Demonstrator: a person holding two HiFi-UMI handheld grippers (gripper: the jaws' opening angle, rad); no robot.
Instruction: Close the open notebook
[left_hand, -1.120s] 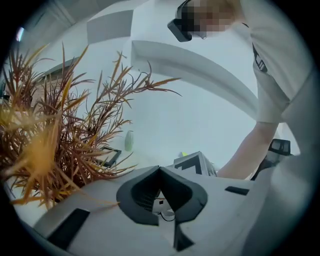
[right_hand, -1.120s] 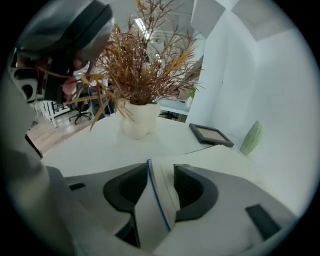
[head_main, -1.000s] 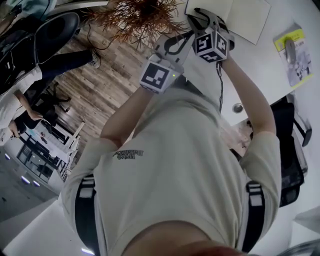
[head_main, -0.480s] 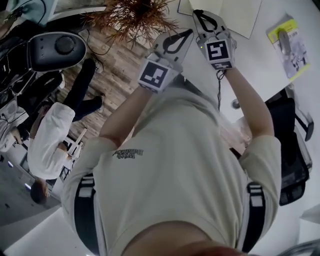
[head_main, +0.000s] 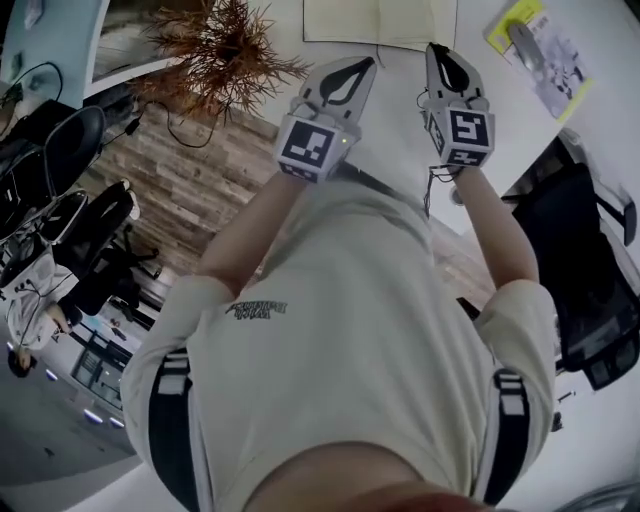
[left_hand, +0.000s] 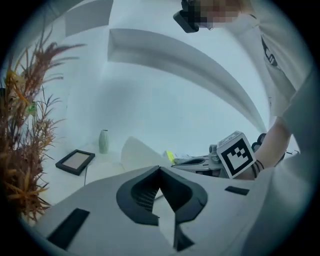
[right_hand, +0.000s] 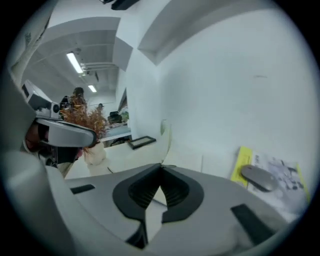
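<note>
The open notebook (head_main: 345, 20) lies on the white desk (head_main: 400, 110), its cream pages up, at the top of the head view. My right gripper (head_main: 437, 46) is at the notebook's near right corner. Its jaws are shut (right_hand: 161, 165), and a thin page (right_hand: 167, 137) stands up curved from their tips. In the left gripper view that raised page (left_hand: 136, 151) shows ahead, with the right gripper (left_hand: 192, 161) beside it. My left gripper (head_main: 362, 62) hovers just short of the notebook's near edge, its jaws shut (left_hand: 160, 168) on nothing.
A grey mouse (head_main: 522, 38) rests on a yellow-edged printed sheet (right_hand: 277, 172) right of the notebook. A dried plant (head_main: 225, 45) stands at the desk's left end. Behind it are a picture frame (left_hand: 75, 161) and a small vase (left_hand: 103, 141). A black chair (head_main: 590, 290) is at right.
The right gripper's jaws, wide a second ago, have shut. It has rolled and swung right and up. Both grippers and the notebook have shifted in the head view as the head turned.
</note>
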